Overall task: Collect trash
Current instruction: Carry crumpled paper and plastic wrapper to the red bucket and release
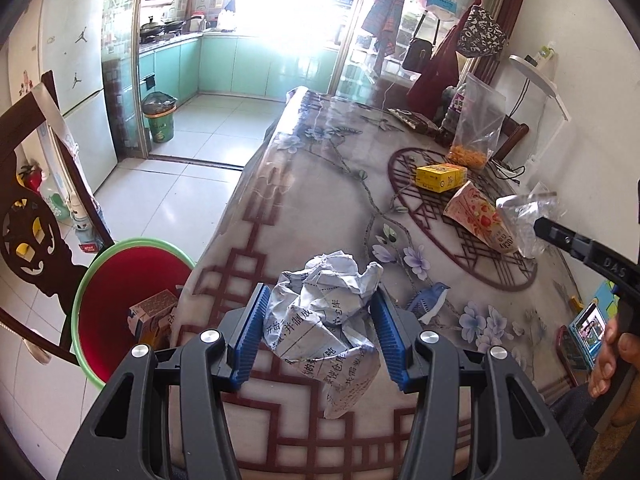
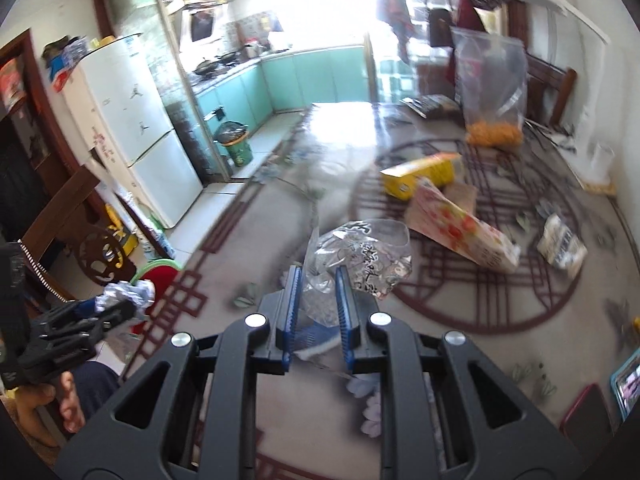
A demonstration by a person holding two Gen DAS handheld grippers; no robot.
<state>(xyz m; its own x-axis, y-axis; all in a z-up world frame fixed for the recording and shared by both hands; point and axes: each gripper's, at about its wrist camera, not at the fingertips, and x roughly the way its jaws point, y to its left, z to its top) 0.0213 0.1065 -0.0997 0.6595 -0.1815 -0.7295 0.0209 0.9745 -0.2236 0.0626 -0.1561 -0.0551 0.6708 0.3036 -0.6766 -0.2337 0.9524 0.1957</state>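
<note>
My left gripper (image 1: 318, 312) is shut on a crumpled ball of printed paper (image 1: 326, 308), held over the table's near left edge. A red bin with a green rim (image 1: 120, 304) stands on the floor just left of it, with a carton (image 1: 154, 316) inside. My right gripper (image 2: 318, 292) is shut on a clear crumpled plastic wrapper (image 2: 360, 256) above the table. That wrapper also shows in the left wrist view (image 1: 524, 216). A pink strawberry carton (image 2: 460, 228), a yellow box (image 2: 420, 174) and a small crushed packet (image 2: 562, 242) lie on the table.
The table has a flowered cloth (image 1: 320, 168). A clear bag of orange snacks (image 1: 476, 128), a dark bottle (image 1: 454, 112) and cables stand at the back right. A phone (image 1: 588, 326) lies at the near right. A carved wooden chair (image 1: 28, 216) stands left; a green bin (image 1: 160, 116) is by the kitchen.
</note>
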